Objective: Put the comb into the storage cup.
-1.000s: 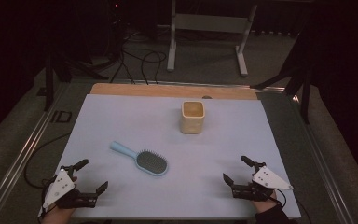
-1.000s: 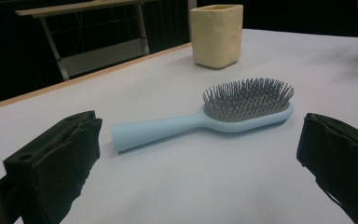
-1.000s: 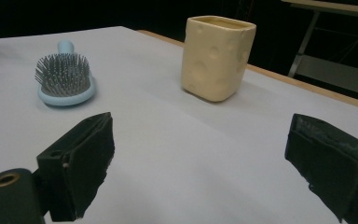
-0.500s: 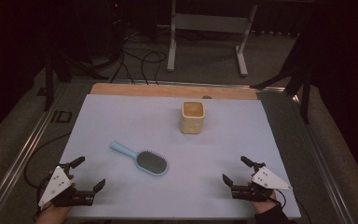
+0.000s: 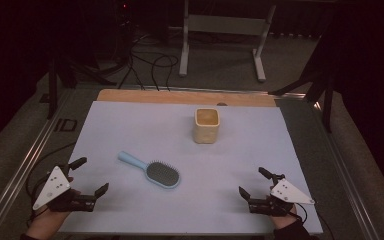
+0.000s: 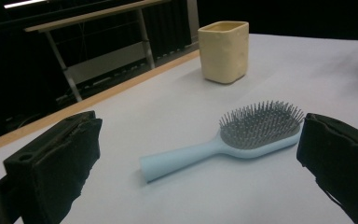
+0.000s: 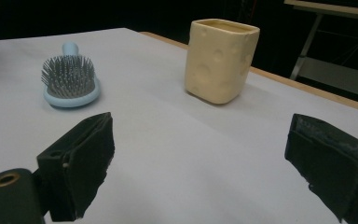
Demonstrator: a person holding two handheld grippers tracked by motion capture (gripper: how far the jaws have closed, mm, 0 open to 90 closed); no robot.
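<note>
A light blue hairbrush [image 5: 152, 170] lies bristles up on the pale blue table cover [image 5: 130, 125], left of centre and nearer the left gripper [image 5: 87, 176], whose jaws stand wide apart over the near left corner with nothing between them. The right gripper [image 5: 252, 182], likewise spread wide and holding nothing, sits at the near right edge. A cream, dimpled square cup [image 5: 206, 125] stands upright farther back, well apart from the brush and both grippers.
</note>
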